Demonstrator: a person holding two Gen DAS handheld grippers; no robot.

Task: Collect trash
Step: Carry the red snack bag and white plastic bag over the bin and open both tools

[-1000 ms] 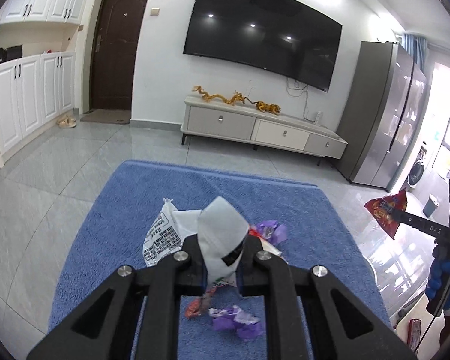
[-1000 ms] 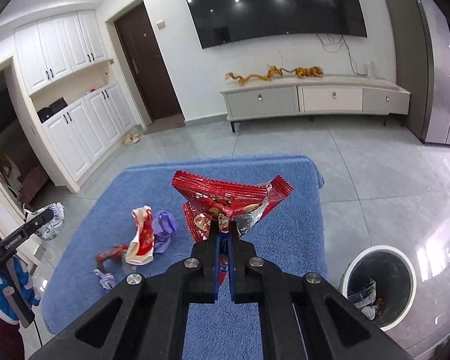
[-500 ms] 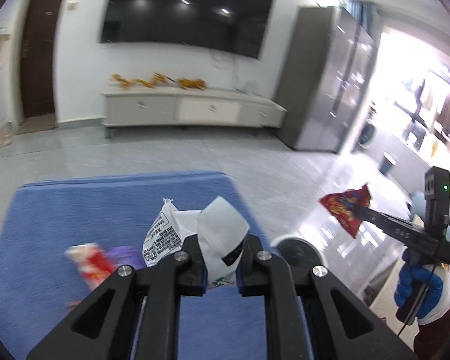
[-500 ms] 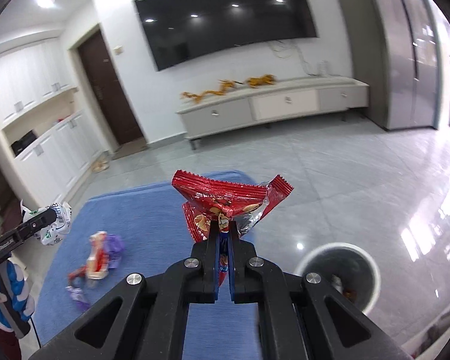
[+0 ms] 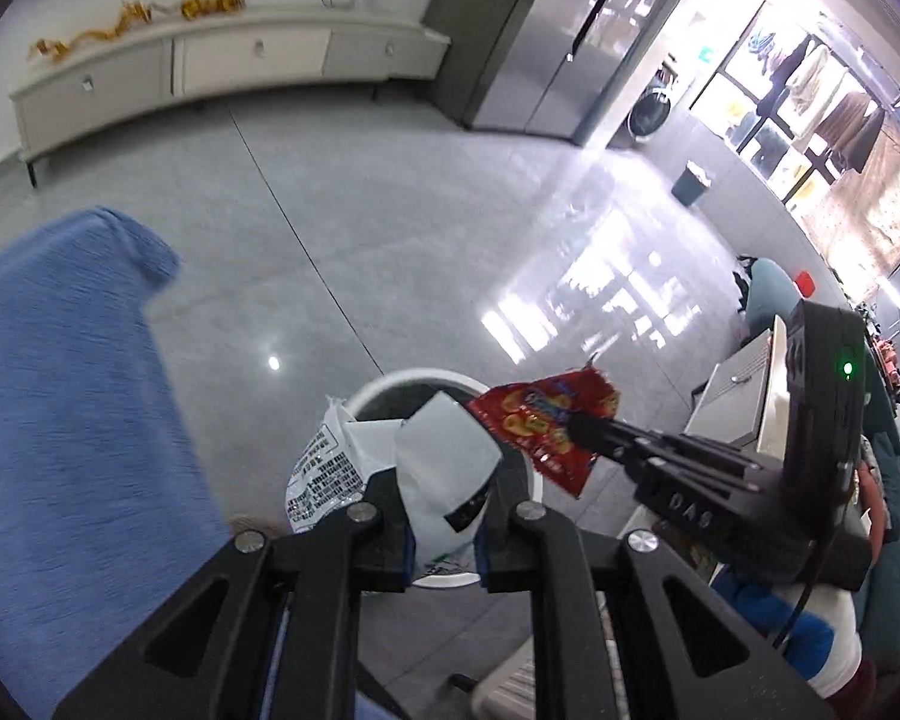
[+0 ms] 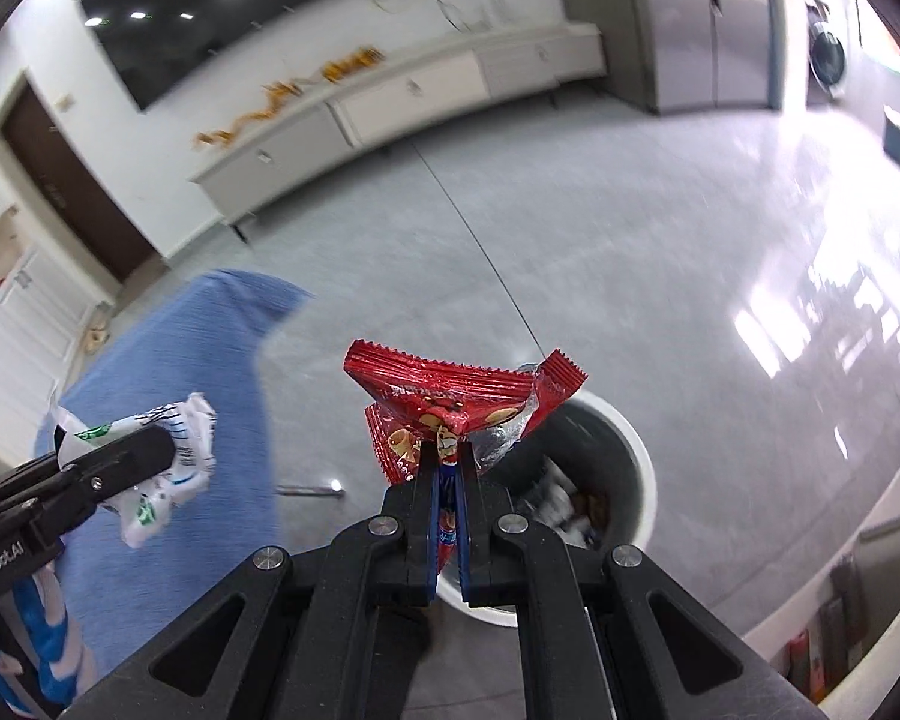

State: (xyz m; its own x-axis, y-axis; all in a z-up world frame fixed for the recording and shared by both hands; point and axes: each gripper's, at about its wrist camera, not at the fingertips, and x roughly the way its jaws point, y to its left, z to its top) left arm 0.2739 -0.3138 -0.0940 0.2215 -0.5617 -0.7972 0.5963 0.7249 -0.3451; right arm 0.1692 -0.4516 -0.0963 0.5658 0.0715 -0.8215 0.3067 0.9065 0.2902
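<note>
My left gripper [image 5: 444, 516] is shut on a white crumpled wrapper [image 5: 432, 468] with black print and holds it above a white-rimmed trash bin [image 5: 414, 381] on the floor. My right gripper [image 6: 446, 468] is shut on a red snack wrapper [image 6: 450, 390] and holds it over the same bin [image 6: 630, 456], which has trash inside. The right gripper with the red wrapper [image 5: 540, 420] shows in the left wrist view just right of the white one. The left gripper with the white wrapper [image 6: 168, 462] shows at the left of the right wrist view.
A blue cloth-covered table [image 5: 60, 420] is to the left of the bin, seen also in the right wrist view [image 6: 210, 360]. Grey tiled floor [image 5: 390, 210] surrounds the bin. A white TV cabinet [image 5: 210, 60] and a steel fridge [image 5: 540, 30] stand farther back.
Both grippers have swung right, off the blue table with its remaining trash, and now hang over the trash bin. Each still holds its wrapper.
</note>
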